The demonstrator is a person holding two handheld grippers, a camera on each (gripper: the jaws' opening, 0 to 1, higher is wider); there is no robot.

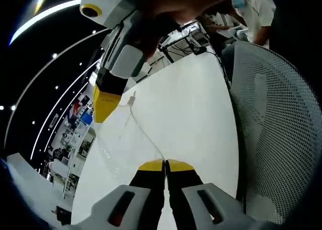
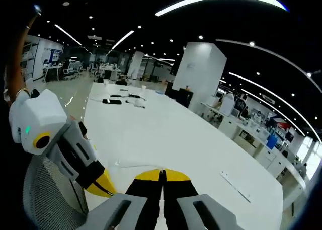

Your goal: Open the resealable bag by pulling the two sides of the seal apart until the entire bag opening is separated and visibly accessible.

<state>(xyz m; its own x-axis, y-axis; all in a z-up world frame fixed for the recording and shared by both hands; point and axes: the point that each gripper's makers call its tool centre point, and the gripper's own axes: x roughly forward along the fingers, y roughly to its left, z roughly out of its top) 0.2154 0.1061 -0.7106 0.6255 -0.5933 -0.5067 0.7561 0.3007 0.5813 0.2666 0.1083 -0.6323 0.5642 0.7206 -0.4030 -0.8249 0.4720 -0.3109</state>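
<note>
A: What does the left gripper view give that the other doesn't?

B: The resealable bag (image 1: 132, 134) itself. It is clear plastic, hard to make out against the white surface (image 1: 196, 104), stretched from lower centre up toward the upper left of the frame. The left hand-held gripper (image 1: 165, 164) at the bottom centre has its yellow-tipped jaws pressed together on the bag's near edge. The right hand-held gripper (image 1: 104, 109) comes down from the upper left, a hand (image 1: 176, 3) wrapped round its body, and its yellow tip meets the bag's far end, beside a small white tab there.

A: Is that one clamped on the bag?

B: In this view I cannot tell. A mesh-backed chair (image 1: 276, 124) fills the right side.

A: And the right gripper view?

B: There the right hand-held gripper (image 2: 162, 175) sits at the bottom centre, jaws closed with no gap between the yellow tips. The bag is barely readable: only a faint pale line on the surface (image 2: 166, 129) just left of those tips. The left hand-held gripper (image 2: 100, 184) enters from the lower left, its yellow tip close beside the right one's. Behind, the long white surface runs back into an open office, with dark flat objects (image 2: 111, 101) lying far off on it.
</note>
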